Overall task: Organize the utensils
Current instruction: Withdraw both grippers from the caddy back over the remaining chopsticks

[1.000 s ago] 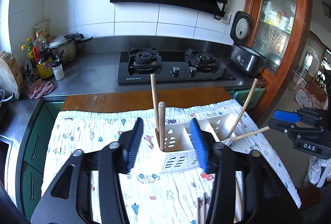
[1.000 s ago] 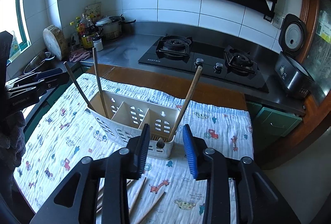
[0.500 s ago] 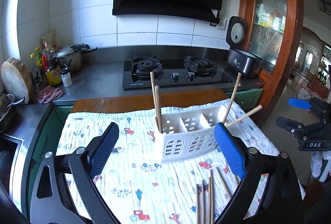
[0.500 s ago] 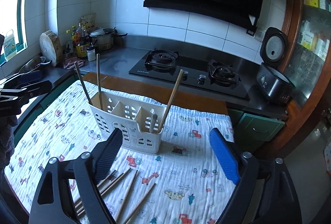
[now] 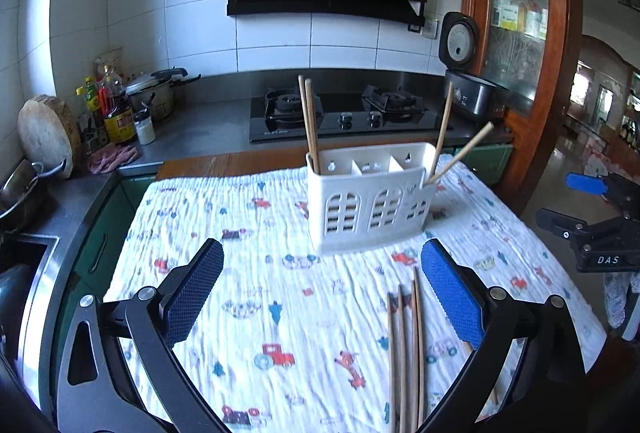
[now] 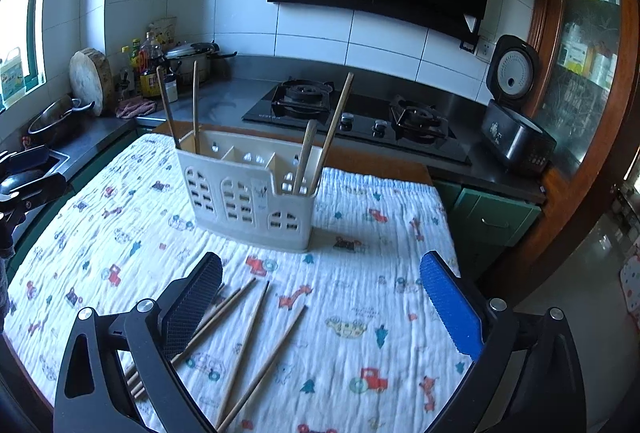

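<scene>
A white three-compartment utensil holder point(image 5: 370, 199) point(image 6: 250, 193) stands on the patterned cloth point(image 5: 248, 297). Two chopsticks point(image 5: 310, 123) stand in its left compartment and two point(image 5: 444, 129) lean in its right one. Several loose chopsticks point(image 5: 404, 349) point(image 6: 248, 333) lie on the cloth in front of the holder. My left gripper point(image 5: 322, 297) is open and empty, held back from the holder. My right gripper point(image 6: 320, 301) is open and empty above the loose chopsticks. Each gripper shows at the edge of the other's view.
A gas hob point(image 5: 344, 113) sits on the steel counter behind the table. A rice cooker point(image 6: 512, 121) stands at the right, with bottles, a pot point(image 6: 188, 61) and a round chopping board point(image 6: 90, 75) at the left. A sink point(image 5: 20, 273) lies left of the table.
Both grippers have opened wide and pulled back from the holder, leaving the chopsticks standing in its end compartments. The holder now looks farther away in both views.
</scene>
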`<control>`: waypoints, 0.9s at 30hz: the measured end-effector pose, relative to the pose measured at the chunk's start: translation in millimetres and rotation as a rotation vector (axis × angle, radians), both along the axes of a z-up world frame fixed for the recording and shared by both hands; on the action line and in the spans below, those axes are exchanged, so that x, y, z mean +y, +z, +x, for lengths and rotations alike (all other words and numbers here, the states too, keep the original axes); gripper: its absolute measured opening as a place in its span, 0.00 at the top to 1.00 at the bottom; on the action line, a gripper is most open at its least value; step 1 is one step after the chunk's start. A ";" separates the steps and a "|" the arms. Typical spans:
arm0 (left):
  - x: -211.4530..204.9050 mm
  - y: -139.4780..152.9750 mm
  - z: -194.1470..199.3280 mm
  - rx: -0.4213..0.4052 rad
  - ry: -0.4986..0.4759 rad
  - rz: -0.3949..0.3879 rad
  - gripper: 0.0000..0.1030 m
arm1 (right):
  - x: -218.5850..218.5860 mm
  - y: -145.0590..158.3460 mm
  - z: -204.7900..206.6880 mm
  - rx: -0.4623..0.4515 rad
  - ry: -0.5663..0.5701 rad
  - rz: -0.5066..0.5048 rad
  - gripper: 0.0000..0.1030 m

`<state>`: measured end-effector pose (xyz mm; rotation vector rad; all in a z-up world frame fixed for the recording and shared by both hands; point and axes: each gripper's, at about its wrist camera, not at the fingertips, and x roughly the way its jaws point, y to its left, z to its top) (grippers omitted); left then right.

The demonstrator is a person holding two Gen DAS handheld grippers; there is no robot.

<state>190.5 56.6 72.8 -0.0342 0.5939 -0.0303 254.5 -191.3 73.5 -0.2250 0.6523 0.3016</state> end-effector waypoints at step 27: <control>2.4 -70.1 -67.9 0.091 0.077 -0.016 0.05 | 4.1 -121.2 -107.0 0.192 -0.017 0.052 0.07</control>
